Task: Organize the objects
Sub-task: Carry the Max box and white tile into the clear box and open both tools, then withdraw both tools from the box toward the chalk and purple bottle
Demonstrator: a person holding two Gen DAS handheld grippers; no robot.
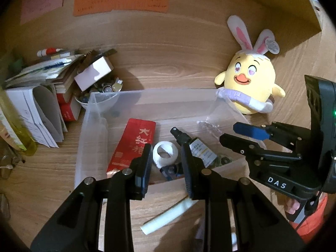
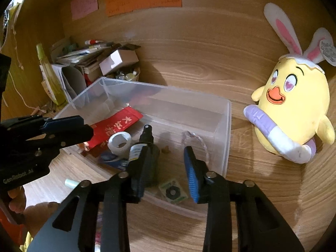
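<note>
A clear plastic bin (image 1: 147,96) (image 2: 222,138) sits on the wooden desk. In it lie a red packet (image 1: 134,142) (image 2: 117,126), a white tape roll (image 1: 166,152) (image 2: 119,141), a dark spray bottle (image 1: 195,147) (image 2: 147,147), a braided cord (image 2: 197,140) and a small round item (image 2: 172,191). My left gripper (image 1: 167,168) is open and empty over the bin's near edge. My right gripper (image 2: 164,172) is open and empty above the bin, beside the bottle; it also shows in the left wrist view (image 1: 247,138). A white tube (image 1: 168,214) lies on the desk in front of the bin.
A yellow chick plush with bunny ears (image 1: 250,84) (image 2: 294,109) stands right of the bin. A pile of papers, books and a small box (image 1: 63,79) (image 2: 94,63) sits at the left, with a bowl of small items (image 1: 100,96) and a yellow-green bottle (image 2: 50,77). Sticky notes (image 1: 121,0) hang on the back wall.
</note>
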